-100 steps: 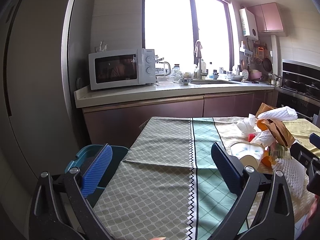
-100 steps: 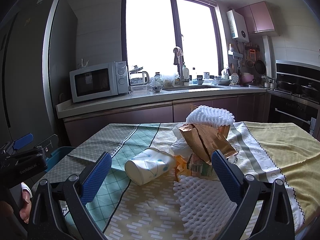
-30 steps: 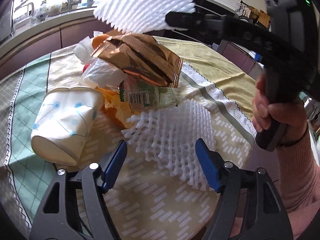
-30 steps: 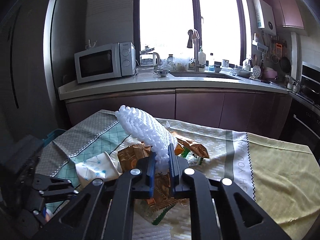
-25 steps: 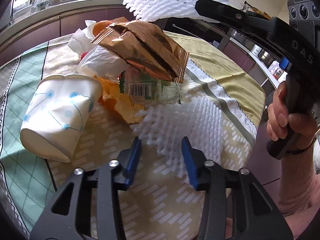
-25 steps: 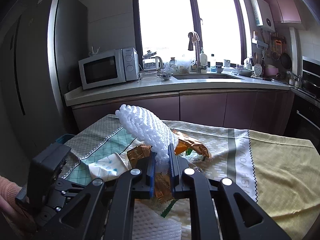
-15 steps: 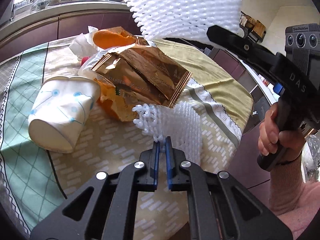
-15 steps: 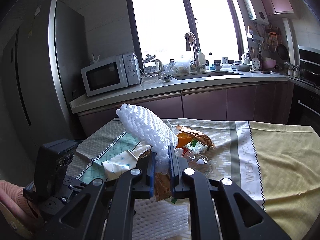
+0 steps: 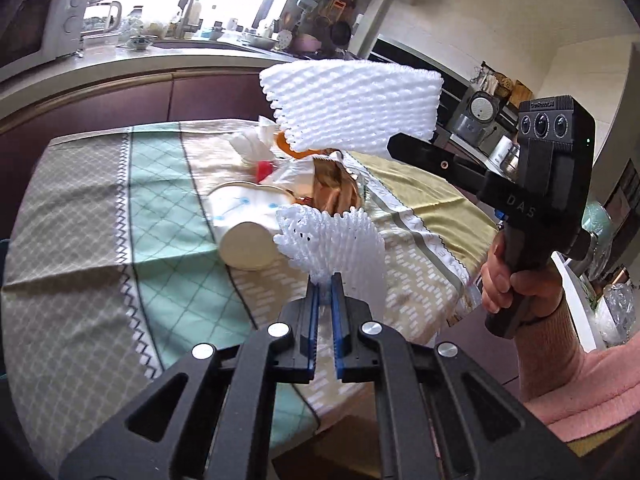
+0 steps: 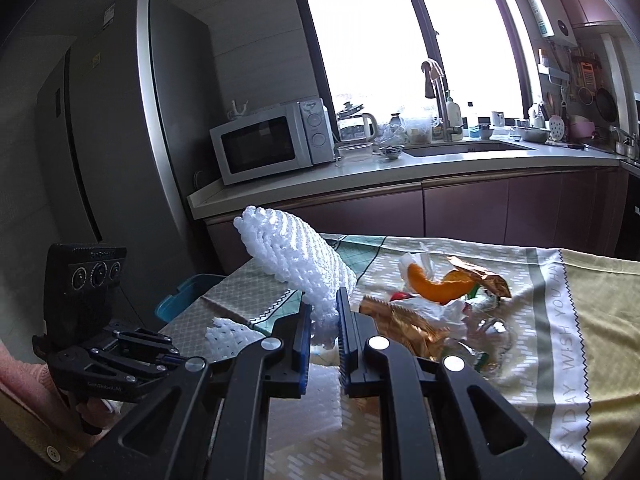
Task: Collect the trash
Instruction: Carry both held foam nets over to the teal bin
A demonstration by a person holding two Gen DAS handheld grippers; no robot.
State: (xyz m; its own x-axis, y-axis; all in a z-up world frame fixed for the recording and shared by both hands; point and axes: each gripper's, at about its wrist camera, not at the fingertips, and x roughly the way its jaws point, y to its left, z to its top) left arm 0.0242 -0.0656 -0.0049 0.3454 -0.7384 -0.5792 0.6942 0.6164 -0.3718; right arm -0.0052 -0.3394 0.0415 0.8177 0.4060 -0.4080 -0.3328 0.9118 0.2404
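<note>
White foam net is pinched in both claws. The left gripper [image 9: 325,280] is pressed together on the lower foam net [image 9: 334,240], which is lifted just above the table [image 9: 80,216]. The right gripper [image 10: 324,316] is squeezed tight on the upper foam net [image 10: 296,256], held high in the air.

In the right wrist view, a blue bin [image 10: 182,294] is seen at about 9 o'clock from the nets, beside the table's far-left corner. It is probably where the nets should be dropped.

The rest of the trash is left on the table: a paper cup [image 9: 244,232] lying on its side, a shiny gold wrapper [image 10: 404,320], an orange peel [image 10: 432,286] and some white tissue [image 9: 250,148].

To do this step well, both nets should be kept gripped firmly, because foam is light and can slip. They should be carried over the bin one at a time, and each claw opened only when it is right above.
</note>
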